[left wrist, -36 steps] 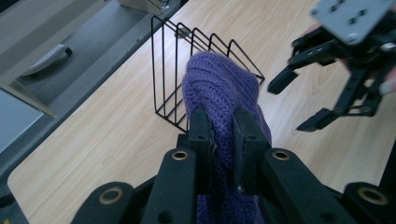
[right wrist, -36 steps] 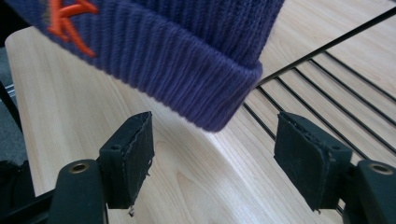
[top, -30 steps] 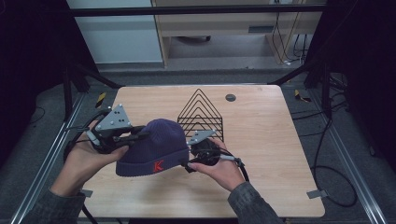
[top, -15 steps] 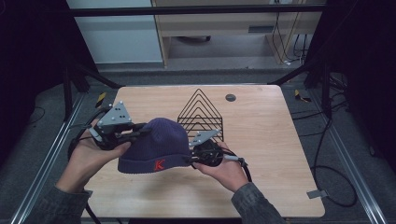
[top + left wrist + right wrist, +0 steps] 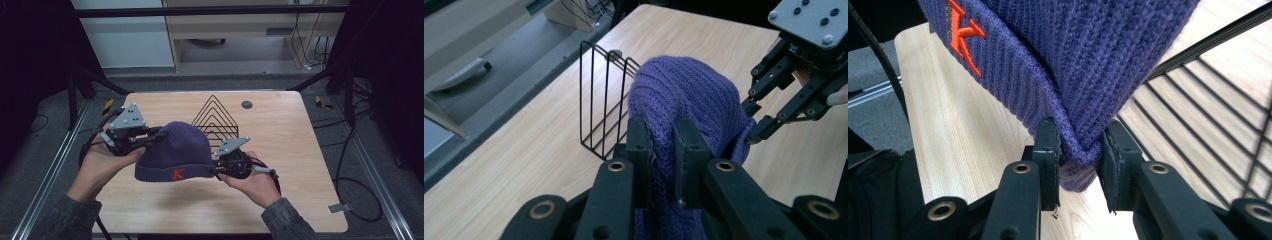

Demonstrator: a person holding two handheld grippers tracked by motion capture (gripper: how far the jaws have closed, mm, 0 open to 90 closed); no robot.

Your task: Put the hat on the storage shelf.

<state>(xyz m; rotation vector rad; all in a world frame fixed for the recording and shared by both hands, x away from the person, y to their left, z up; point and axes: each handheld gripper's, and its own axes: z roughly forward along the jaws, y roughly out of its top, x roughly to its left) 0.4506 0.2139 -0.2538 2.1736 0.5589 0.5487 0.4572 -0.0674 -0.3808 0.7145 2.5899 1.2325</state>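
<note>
A purple knit beanie (image 5: 175, 152) with an orange K on its cuff hangs between my two grippers, lifted off the wooden table (image 5: 300, 150). My left gripper (image 5: 159, 135) is shut on the beanie's left side; in the left gripper view its jaws pinch the purple knit (image 5: 664, 150). My right gripper (image 5: 214, 167) has just closed and is shut on the beanie's right cuff edge (image 5: 1080, 165), with fabric bunched between its pads. In the left gripper view the right gripper (image 5: 756, 122) shows at the beanie's far side.
A black wire rack (image 5: 215, 120) of nested triangles stands on the table just behind the beanie. A small dark round disc (image 5: 246, 104) lies near the table's back edge. Cables trail from both grippers.
The right gripper's jaws closed onto the beanie's right edge. The beanie has risen a little off the table and now stretches between both grippers.
</note>
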